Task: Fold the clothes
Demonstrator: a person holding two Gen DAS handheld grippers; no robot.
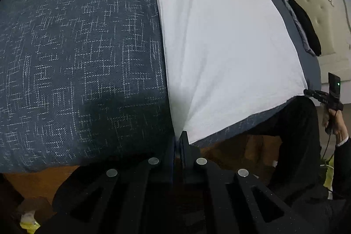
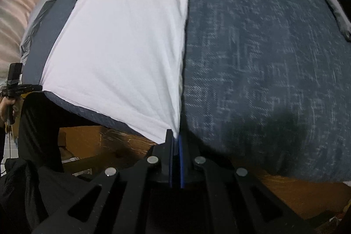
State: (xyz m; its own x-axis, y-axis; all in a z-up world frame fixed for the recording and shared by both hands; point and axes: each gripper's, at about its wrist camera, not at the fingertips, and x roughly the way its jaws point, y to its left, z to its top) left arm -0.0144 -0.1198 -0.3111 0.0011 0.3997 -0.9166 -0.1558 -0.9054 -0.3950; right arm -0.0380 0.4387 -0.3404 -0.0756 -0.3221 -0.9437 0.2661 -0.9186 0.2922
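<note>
a: two corners of the white polo shirt (image 1: 219, 36) are being pinched, one per gripper. the left gripper (image 1: 180, 142) is clamped on the hem corner at the near edge of the bed, fingers (image 1: 184, 139) together on the cloth, which is puckering into them.

b: and the right gripper (image 2: 175, 142)?

a: same story, its fingers (image 2: 169, 139) are closed on the other hem corner, creases fanning out from the pinch.

b: which way is the shirt running from them?

a: straight away from both. its long axis is stretching from the hem at the fingers toward the collar at the far end, so a fold would likely be carrying the hem forward over the body. neither hand is looking nearer; each is sitting at its own corner, with the shirt's width between them.

b: what's it lying on?

a: a dark blue patterned bedspread (image 1: 76, 58), soft and rounded. a cream tufted headboard (image 1: 318, 3) is showing off to one side, other dark clothing (image 1: 305, 23) is lying near it, and a wooden bed frame (image 2: 98, 139) is showing below the edge.
</note>
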